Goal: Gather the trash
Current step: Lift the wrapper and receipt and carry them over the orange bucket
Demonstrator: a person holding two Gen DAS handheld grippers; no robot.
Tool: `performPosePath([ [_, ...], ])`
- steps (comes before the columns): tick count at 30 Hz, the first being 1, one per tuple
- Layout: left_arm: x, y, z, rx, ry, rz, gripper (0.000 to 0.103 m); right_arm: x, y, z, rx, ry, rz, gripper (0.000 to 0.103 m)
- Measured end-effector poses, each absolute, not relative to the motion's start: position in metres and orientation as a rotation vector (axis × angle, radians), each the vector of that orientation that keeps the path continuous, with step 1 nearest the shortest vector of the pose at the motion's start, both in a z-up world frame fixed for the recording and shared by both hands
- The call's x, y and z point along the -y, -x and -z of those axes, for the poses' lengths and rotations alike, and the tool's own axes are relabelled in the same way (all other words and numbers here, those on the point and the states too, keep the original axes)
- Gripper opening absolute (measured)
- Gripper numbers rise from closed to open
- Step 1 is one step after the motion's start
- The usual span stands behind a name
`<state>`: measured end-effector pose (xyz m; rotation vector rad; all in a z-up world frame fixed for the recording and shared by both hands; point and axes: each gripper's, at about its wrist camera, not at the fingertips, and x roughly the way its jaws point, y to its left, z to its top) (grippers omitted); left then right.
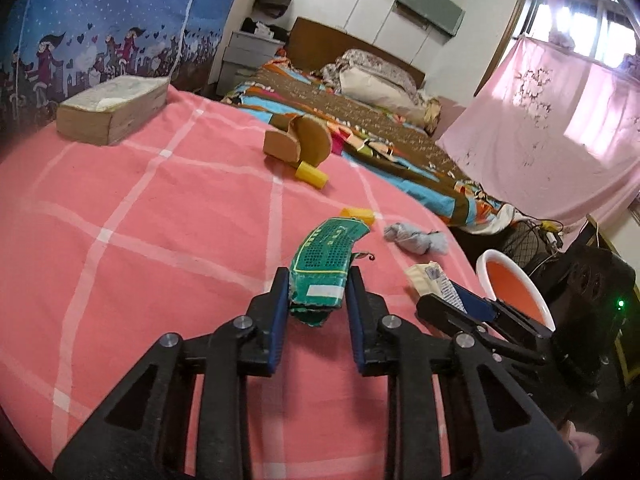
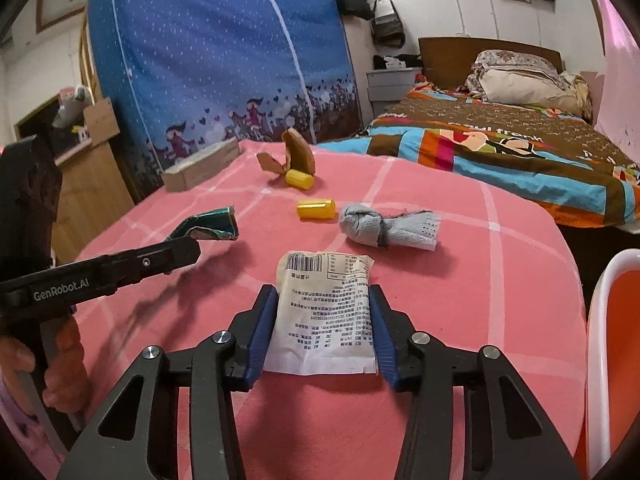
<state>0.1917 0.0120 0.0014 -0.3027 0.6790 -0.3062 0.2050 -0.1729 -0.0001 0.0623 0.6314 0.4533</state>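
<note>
Currently both grippers carry one piece of trash each, held above the pink cloth (image 2: 460,300). Left gripper (image 1: 318,284): jaws clamped on a crumpled green carton (image 1: 328,260), gripped at its near end, far end sticking forward. Right gripper (image 2: 324,320): jaws closed against the two side edges of a printed packet (image 2: 326,312), which lies flat between the pads. Judgement: edge grips keep each piece clear of the cloth for carrying to the bin (image 2: 612,360), an orange tub with a white rim just off the table's right edge.

Uncollected on the cloth: two yellow caps (image 2: 316,209), a knotted grey rag (image 2: 384,226), brown cardboard scraps (image 2: 298,154). A tissue box (image 1: 112,108) sits at the far left corner.

Room: bedroom; bed (image 2: 500,148) beyond the table, blue wardrobe cover (image 2: 220,60) left, pink curtain (image 1: 560,132) right.
</note>
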Motion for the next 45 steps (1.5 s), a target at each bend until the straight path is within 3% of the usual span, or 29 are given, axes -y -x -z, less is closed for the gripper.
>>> performPosePath([
  [20,0.034,-0.127,-0.059,-0.171,0.084,0.300,0.031,0.218,-0.141,-0.067,-0.130,-0.116,-0.410,0.043],
  [26,0.059,-0.126,-0.075,-0.091,0.069,0.358,0.031,0.241,-0.122,-0.085,-0.017,-0.079,-0.337,0.043],
  [34,0.110,-0.131,-0.081,-0.103,0.037,0.486,0.031,0.292,-0.100,-0.088,0.026,-0.107,-0.204,0.044],
  [45,0.181,-0.148,-0.064,-0.306,0.073,0.671,0.031,0.355,-0.085,-0.076,-0.032,-0.195,-0.022,0.046],
])
